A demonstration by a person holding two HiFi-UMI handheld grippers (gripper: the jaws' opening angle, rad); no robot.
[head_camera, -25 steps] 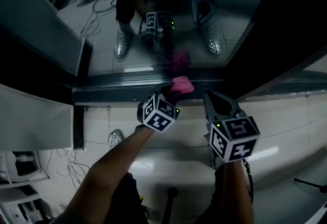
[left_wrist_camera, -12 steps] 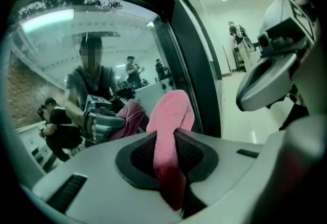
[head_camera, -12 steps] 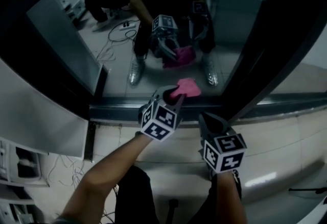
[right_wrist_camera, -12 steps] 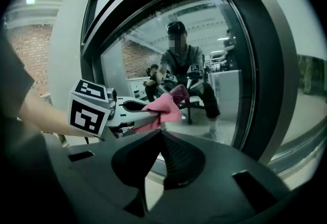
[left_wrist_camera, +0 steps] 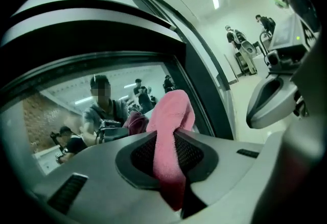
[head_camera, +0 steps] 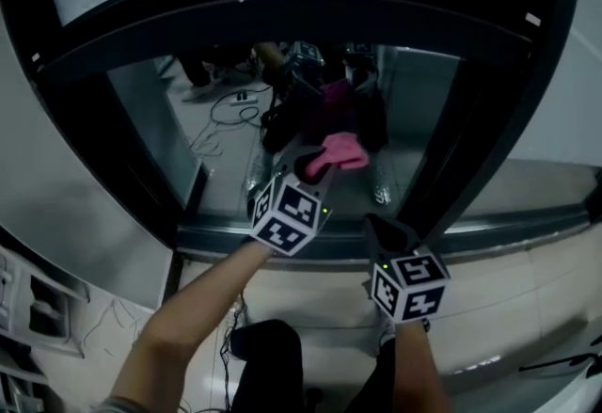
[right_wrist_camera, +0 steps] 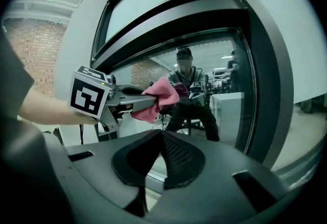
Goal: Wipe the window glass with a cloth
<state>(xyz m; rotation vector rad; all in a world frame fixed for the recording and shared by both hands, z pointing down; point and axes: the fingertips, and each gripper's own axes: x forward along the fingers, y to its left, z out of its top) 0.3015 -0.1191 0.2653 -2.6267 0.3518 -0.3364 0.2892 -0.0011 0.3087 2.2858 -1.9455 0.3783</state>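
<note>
Window glass (head_camera: 423, 119) in a dark frame (head_camera: 282, 11) faces the person and mirrors a figure and the tools. The left gripper (head_camera: 318, 164) has its jaws clamped on a pink cloth (head_camera: 340, 150). The cloth's loose end sticks out past the tips and meets its own darker reflection near the middle of the pane. The right gripper (head_camera: 380, 226) sits lower and to the right, near the left one, with its jaws pressed together and nothing between them.
</note>
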